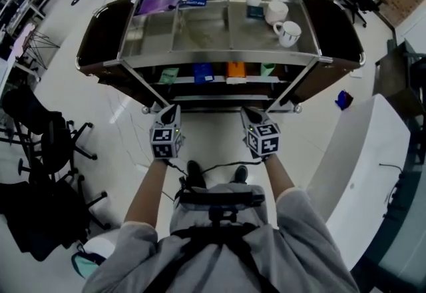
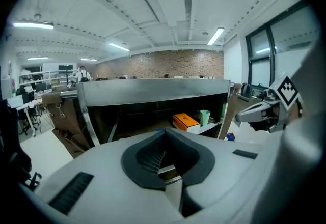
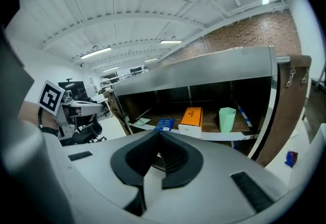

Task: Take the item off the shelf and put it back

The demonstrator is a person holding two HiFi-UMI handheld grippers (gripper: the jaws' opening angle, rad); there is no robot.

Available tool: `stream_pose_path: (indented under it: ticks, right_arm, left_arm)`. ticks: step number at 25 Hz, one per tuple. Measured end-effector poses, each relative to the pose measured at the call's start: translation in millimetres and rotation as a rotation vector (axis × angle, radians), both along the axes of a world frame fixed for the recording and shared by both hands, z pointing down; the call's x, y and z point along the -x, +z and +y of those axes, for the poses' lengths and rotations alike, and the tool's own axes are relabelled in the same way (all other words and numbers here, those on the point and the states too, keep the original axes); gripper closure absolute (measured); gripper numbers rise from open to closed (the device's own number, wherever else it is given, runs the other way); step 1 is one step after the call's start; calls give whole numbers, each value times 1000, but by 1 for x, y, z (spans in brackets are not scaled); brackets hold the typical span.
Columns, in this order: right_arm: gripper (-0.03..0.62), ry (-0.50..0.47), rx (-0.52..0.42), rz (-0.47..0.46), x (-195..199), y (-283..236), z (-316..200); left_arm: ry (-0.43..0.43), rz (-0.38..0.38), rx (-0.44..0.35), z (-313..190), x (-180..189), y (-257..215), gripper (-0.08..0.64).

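The left gripper (image 1: 170, 112) and right gripper (image 1: 251, 114) were both clenched, empty, at 6 o'clock from the shelf (image 1: 219, 56). The orange box (image 1: 235, 70) sat on its lower tier at 12 o'clock, print unreadable

No print, label or number is clear enough to read.

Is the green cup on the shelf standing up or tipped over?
Standing up. The green cup sits upright on the lower shelf, open mouth upward, beside the orange box.
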State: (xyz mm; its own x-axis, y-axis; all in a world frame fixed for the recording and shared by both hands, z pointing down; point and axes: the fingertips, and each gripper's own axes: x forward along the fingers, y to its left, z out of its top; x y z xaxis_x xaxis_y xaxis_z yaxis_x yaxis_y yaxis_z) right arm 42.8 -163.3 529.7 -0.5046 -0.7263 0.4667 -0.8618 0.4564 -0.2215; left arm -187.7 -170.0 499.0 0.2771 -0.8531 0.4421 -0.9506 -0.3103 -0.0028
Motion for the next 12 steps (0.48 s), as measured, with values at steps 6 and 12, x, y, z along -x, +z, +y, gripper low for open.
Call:
stream_pose_path:
  ticks: [6, 12]
  right_arm:
    - [583, 66, -21, -1, -26, -16, 13]
    - [583, 130, -47, 9, -49, -24, 20]
  left_arm:
    - [-39, 46, 4, 23, 18, -5, 552]
    - [-27, 57, 12, 25, 17, -5, 552]
